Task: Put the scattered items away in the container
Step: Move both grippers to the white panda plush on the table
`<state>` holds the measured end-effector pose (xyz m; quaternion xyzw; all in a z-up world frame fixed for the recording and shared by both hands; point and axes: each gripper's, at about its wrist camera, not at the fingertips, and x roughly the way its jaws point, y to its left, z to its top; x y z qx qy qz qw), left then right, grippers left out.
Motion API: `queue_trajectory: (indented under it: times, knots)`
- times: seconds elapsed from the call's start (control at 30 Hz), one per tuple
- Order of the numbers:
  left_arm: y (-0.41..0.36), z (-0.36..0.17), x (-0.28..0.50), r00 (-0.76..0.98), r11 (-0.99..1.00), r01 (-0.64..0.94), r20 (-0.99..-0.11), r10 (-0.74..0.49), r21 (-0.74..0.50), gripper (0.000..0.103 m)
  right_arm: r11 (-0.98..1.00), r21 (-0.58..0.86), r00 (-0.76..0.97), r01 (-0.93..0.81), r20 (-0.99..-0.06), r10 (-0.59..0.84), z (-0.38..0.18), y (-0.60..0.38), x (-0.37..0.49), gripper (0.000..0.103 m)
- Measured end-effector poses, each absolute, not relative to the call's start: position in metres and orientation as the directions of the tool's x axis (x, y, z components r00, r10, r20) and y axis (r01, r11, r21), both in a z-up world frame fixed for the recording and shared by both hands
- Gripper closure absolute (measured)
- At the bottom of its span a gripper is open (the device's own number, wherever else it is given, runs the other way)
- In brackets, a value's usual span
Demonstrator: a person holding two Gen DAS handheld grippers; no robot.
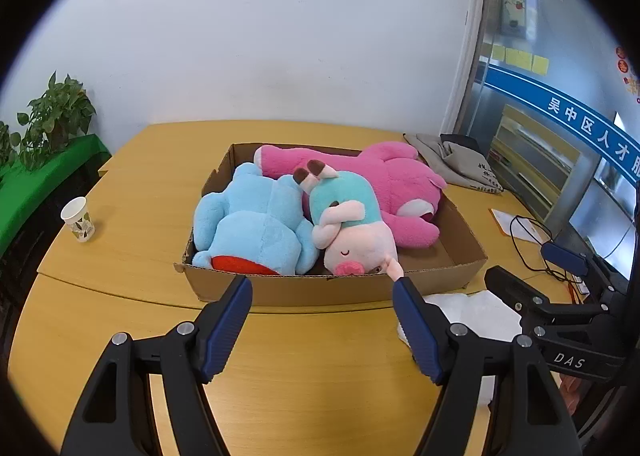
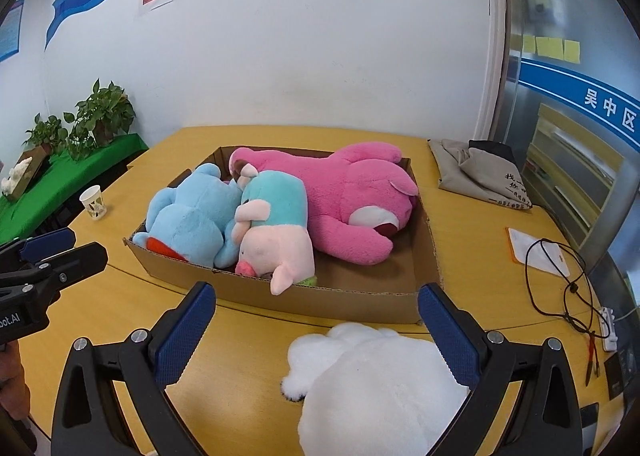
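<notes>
White plush (image 2: 376, 388) lies just before the box (image 2: 360, 302), between the right gripper's (image 2: 316, 328) wide fingers; left gripper (image 1: 322, 320) wide, empty. Best grip: mid-body, then lift clear over the rim.

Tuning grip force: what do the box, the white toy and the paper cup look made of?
Box: corrugated cardboard, matte brown, with a ragged, perforated-looking cut rim.
White toy: long-pile plush, fluffy outline, probably soft-stuffed.
Cup: looks like thin printed paper with a rolled lip; any coating can't be told.
</notes>
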<state>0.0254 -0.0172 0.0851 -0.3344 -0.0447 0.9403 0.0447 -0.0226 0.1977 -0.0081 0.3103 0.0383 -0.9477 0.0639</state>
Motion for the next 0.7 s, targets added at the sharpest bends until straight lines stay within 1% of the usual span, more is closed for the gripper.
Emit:
queue_trajectory:
  times: [0.33, 0.47, 0.53, 0.63, 0.7]
  knots:
    - [-0.007, 0.074, 0.020, -0.750, -0.990, -0.073, -0.647, 0.136, -0.123, 0.030, -0.991, -0.027, -0.798, 0.127, -0.596, -0.086, -0.013, 0.207, -0.023, 0.000]
    - [-0.005, 0.068, 0.018, -0.726, -0.983, -0.095, -0.665, 0.175, -0.155, 0.030, -0.989, -0.029, -0.806, 0.143, -0.583, -0.099, -0.013, 0.215, -0.023, 0.000]
    - [-0.003, 0.062, 0.017, -0.705, -0.979, -0.115, -0.681, 0.199, -0.167, 0.030, -0.991, -0.003, -0.811, 0.137, -0.575, -0.110, -0.014, 0.234, -0.024, 0.000]
    - [0.000, 0.054, 0.017, -0.686, -0.972, -0.142, -0.690, 0.233, -0.188, 0.030, -0.997, 0.024, -0.815, 0.079, -0.574, -0.079, -0.020, 0.279, -0.028, 0.000]
    - [0.004, 0.047, 0.014, -0.658, -0.960, -0.167, -0.700, 0.278, -0.225, 0.030, -0.996, 0.040, -0.786, 0.081, -0.612, -0.089, -0.035, 0.311, -0.035, 0.000]
